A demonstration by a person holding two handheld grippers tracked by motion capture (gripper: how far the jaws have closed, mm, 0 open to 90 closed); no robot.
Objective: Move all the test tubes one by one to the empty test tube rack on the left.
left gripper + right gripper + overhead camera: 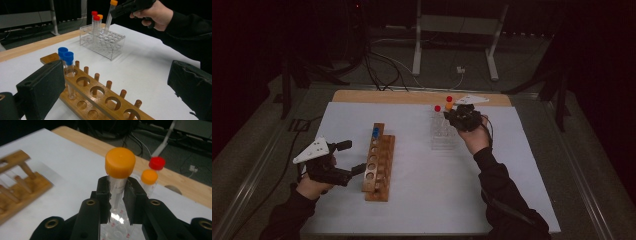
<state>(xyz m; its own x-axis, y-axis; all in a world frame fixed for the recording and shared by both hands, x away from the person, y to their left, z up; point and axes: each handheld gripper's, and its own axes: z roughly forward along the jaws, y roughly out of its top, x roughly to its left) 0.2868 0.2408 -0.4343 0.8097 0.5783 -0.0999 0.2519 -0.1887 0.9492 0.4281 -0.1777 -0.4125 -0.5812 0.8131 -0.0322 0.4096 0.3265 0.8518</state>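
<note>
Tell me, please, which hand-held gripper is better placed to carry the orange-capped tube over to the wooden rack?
Right. The right hand-held gripper is already shut on the orange-capped tube, tilted above the clear rack. The left hand-held gripper is open beside the wooden rack, probably best kept there to steady it.

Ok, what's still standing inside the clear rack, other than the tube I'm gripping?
Two red-capped tubes and one orange-capped tube stand at the clear rack's far end. The other holes look empty. In the high view, the right gripper covers part of it.
</note>
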